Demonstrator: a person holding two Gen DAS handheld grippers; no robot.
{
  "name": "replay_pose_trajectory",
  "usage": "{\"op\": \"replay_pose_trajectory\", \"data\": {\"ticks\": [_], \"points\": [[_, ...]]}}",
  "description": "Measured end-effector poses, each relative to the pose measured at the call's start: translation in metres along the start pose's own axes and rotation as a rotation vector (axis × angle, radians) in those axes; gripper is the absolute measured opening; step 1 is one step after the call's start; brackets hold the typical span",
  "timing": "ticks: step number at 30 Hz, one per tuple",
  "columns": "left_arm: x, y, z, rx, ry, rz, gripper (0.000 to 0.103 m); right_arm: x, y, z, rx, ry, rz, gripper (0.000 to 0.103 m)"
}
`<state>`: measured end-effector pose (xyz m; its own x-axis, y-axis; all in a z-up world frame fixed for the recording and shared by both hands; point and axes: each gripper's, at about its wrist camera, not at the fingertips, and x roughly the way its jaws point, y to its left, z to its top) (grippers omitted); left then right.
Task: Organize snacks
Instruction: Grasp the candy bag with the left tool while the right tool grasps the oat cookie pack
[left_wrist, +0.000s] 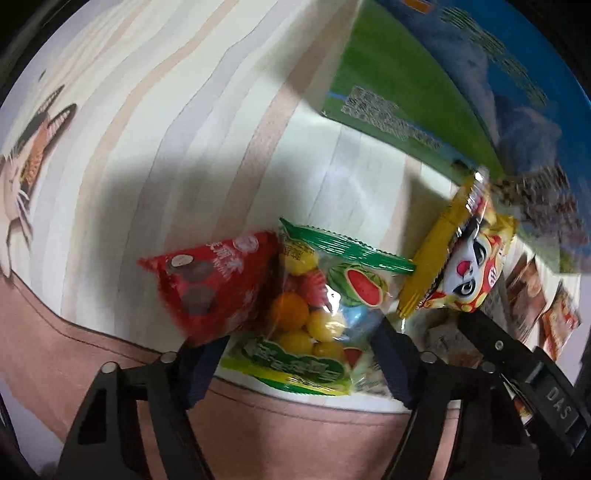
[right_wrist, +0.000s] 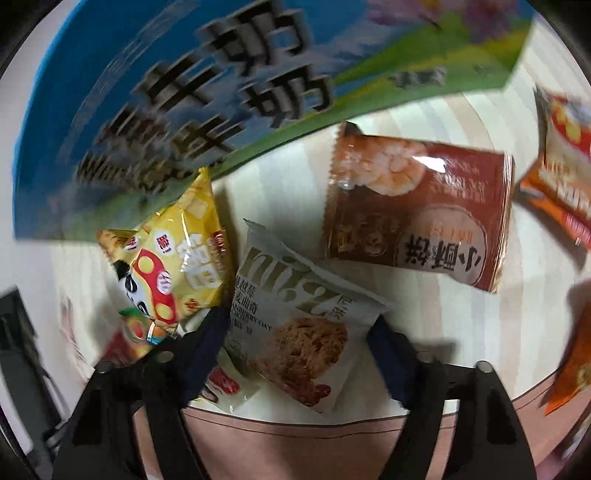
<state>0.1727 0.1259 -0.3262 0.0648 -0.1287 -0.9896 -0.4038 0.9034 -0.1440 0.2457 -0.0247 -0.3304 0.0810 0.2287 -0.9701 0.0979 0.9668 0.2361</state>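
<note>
In the left wrist view my left gripper (left_wrist: 295, 332) is open, its fingers either side of a clear green fruit-candy bag (left_wrist: 317, 306). A red packet (left_wrist: 214, 284) lies against its left side and a yellow panda snack bag (left_wrist: 461, 258) to its right. In the right wrist view my right gripper (right_wrist: 299, 332) is open around a white cranberry oat cookie packet (right_wrist: 295, 325). The yellow panda bag (right_wrist: 173, 266) lies to its left, a brown biscuit packet (right_wrist: 421, 210) beyond it.
A large blue and green box (right_wrist: 166, 92) stands behind the snacks; it also shows in the left wrist view (left_wrist: 443, 92). Orange-red packets (right_wrist: 565, 166) lie at the right. The striped tablecloth (left_wrist: 147, 129) has a pink border near me. The other gripper's black body (left_wrist: 517, 362) is at right.
</note>
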Motion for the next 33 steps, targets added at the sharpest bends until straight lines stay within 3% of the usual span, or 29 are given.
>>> {"op": "replay_pose_trajectory", "data": {"ticks": [3,9,15,17,20,21,27,29,31,33], "points": [[-0.003,0.002,-0.017,0.022,0.005,0.012,0.062,-0.002,0.002,-0.011,-0.101,-0.005,-0.011,0.065],[-0.006,0.015,-0.073,0.046,0.037,0.007,0.059,-0.008,-0.003,-0.045,-0.263,0.047,-0.054,0.064],[-0.003,0.027,-0.122,0.057,0.096,-0.016,0.059,-0.01,-0.001,-0.099,-0.486,0.159,-0.131,0.064],[0.002,0.031,-0.13,0.051,0.107,-0.031,0.059,-0.01,-0.003,-0.108,-0.479,0.169,-0.132,0.069],[0.005,0.038,-0.131,0.022,0.12,-0.061,0.064,-0.007,-0.011,-0.107,-0.347,0.161,-0.085,0.087],[0.007,0.043,-0.129,0.005,0.127,-0.083,0.067,-0.007,-0.017,-0.105,-0.299,0.15,-0.065,0.088],[0.015,0.062,-0.118,-0.06,0.131,-0.097,0.069,0.001,-0.039,-0.107,-0.036,0.082,0.003,0.088],[0.013,0.064,-0.122,-0.063,0.114,-0.084,0.068,0.004,-0.041,-0.11,-0.009,0.048,-0.009,0.08],[0.014,0.059,-0.129,-0.043,0.088,-0.041,0.052,-0.002,-0.057,-0.118,-0.038,0.027,-0.047,0.075],[0.009,0.055,-0.136,-0.006,0.063,-0.017,0.05,-0.005,-0.058,-0.123,-0.078,0.005,-0.074,0.066]]}}
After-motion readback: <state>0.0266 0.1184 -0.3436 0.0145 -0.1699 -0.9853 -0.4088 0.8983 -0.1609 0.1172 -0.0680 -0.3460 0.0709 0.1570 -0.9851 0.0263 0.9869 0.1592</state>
